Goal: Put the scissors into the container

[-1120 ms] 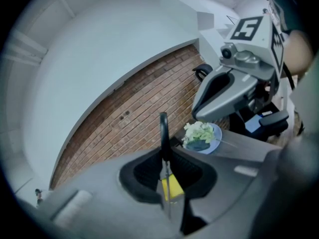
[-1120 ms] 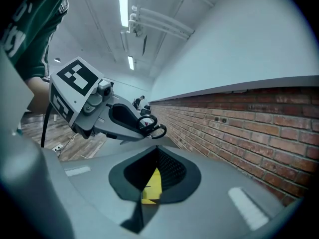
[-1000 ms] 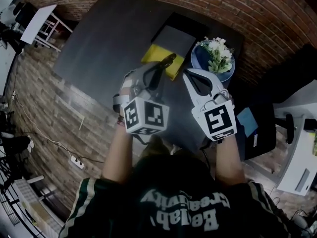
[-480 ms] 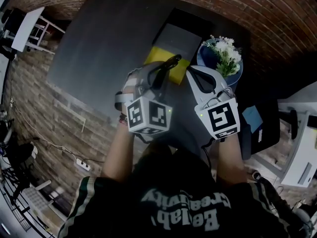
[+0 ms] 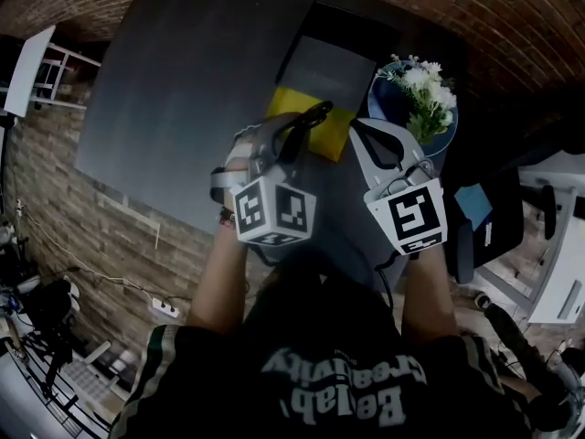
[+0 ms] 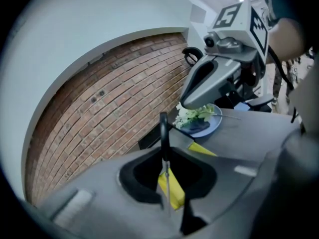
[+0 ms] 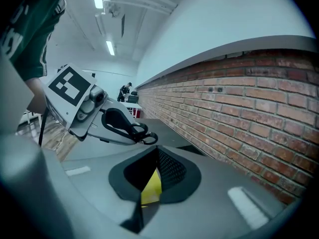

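Observation:
My left gripper (image 5: 294,135) is shut on the scissors (image 5: 309,119), whose black handles stick out past the jaw tips. In the left gripper view the black handle loop (image 6: 163,128) stands upright above the thin metal blades, clamped between the jaws of the left gripper (image 6: 168,203). The scissors hover over a yellow pad (image 5: 315,128) at the near end of the dark mesh container (image 5: 329,62). Beside it, my right gripper (image 5: 363,131) is shut with nothing in it; through its jaws I see the container's mesh wall (image 7: 172,169) and the yellow pad (image 7: 151,188).
A blue plate (image 5: 395,108) with white flowers (image 5: 425,85) sits right of the container, close to the right gripper. The dark table (image 5: 201,80) stretches to the left. A brick wall runs behind the table, and a chair stands at the right.
The head view has shifted, so the table sits a little lower and more to the right. Both grippers keep nearly the same place by the container, the left still holding the scissors.

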